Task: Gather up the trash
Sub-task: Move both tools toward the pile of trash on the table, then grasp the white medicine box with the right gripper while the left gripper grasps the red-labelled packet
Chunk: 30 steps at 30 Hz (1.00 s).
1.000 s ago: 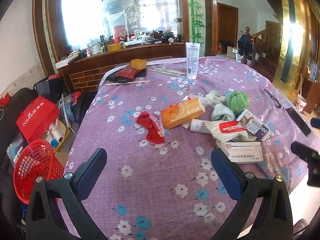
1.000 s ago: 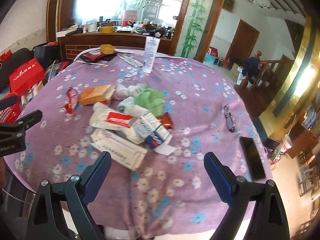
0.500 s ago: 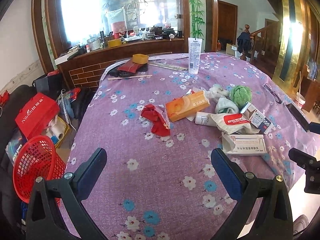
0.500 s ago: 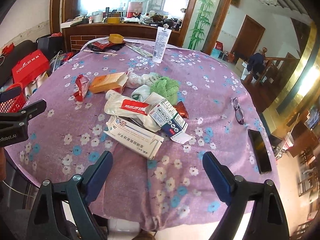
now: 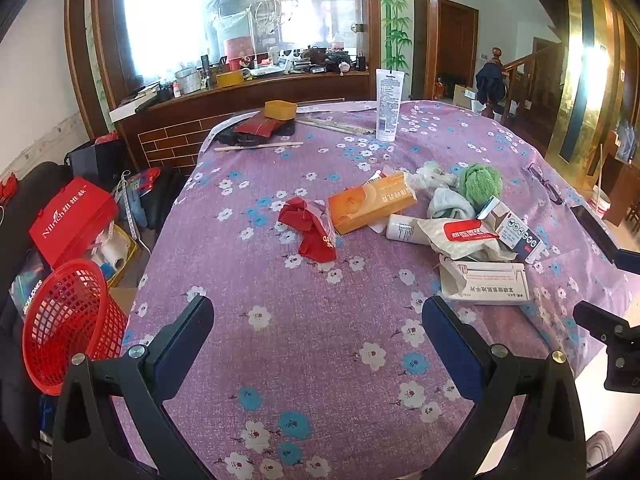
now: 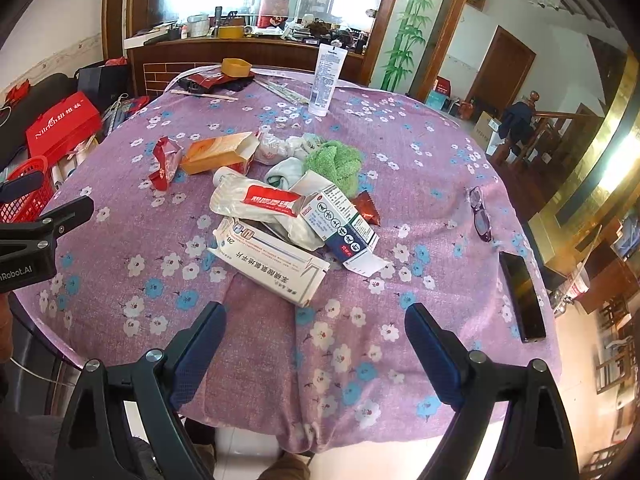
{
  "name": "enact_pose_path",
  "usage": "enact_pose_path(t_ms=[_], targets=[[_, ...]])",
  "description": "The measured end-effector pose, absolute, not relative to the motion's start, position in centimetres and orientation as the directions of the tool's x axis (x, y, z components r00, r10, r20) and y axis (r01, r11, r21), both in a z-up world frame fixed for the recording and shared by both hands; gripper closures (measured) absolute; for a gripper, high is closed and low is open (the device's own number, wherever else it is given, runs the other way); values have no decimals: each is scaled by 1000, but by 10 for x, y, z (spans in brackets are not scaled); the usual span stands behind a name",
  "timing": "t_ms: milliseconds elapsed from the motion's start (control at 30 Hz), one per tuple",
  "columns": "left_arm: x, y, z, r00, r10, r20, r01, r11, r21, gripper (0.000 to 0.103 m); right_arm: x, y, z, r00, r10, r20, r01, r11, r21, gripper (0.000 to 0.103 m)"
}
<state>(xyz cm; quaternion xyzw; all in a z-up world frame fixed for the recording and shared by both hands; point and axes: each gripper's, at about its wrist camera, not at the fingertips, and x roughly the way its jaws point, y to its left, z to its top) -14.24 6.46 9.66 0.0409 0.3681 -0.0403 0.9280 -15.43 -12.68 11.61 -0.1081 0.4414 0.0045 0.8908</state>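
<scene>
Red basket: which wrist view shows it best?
Left wrist: the red basket shows nearly whole beside the table. Right wrist shows only a sliver at the frame edge, partly behind the left gripper.

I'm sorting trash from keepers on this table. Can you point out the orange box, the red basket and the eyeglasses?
orange box [image 5: 370, 207], left wrist view, on its long printed side.
red basket [image 5: 68, 320], left wrist view, on its mesh wall.
eyeglasses [image 6: 480, 216], right wrist view, on the frame between the lenses.

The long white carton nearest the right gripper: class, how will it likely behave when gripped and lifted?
The white carton lies flat with one end flap open, so it is probably empty, light, and may crush. Its smooth card could slip between the fingers. It overhangs the toothpaste tube, which might shift.
</scene>
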Motion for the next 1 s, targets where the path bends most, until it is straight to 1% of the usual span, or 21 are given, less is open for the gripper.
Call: enact_pose_path(t_ms=[267, 433, 500, 567, 600, 700, 733, 867, 900, 967, 1000], targets=[[-144, 62, 96, 724, -50, -688, 115, 992, 50, 0, -155, -137, 115, 600, -68, -797, -73, 988, -139, 15], [-145, 54, 94, 710, -79, -700, 157, 986, 48, 0, -152, -147, 116, 607, -30, -794, -81, 992, -100, 19], [-143, 53, 94, 689, -112, -716, 185, 982, 24, 0, -147, -154, 118, 613, 3, -790, -102, 992, -75, 19], [-140, 52, 94, 671, -138, -729, 199, 980, -2, 0, -138, -164, 118, 605, 60, -794, -133, 991, -27, 23], [-139, 52, 93, 663, -145, -734, 202, 979, -10, 0, -129, -171, 117, 592, 95, -800, -158, 987, 0, 24], [-134, 49, 93, 640, -172, -749, 206, 977, -49, 0, -108, -185, 113, 562, 140, -815, -198, 980, 33, 30], [-132, 48, 93, 632, -184, -753, 208, 976, -64, 0, -97, -190, 110, 548, 167, -820, -224, 973, 48, 30], [-126, 36, 92, 609, -202, -767, 216, 973, -84, 4, -65, -202, 94, 509, 179, -842, -275, 961, 38, 31], [-123, 33, 90, 601, -202, -774, 218, 972, -84, 9, -56, -205, 89, 490, 189, -851, -283, 958, 50, 31], [-115, 26, 88, 578, -210, -789, 222, 970, -96, 15, -42, -208, 84, 482, 204, -852, -301, 952, 58, 33], [-110, 23, 88, 566, -224, -793, 227, 968, -111, 15, -37, -208, 82, 480, 205, -853, -315, 948, 50, 33]])
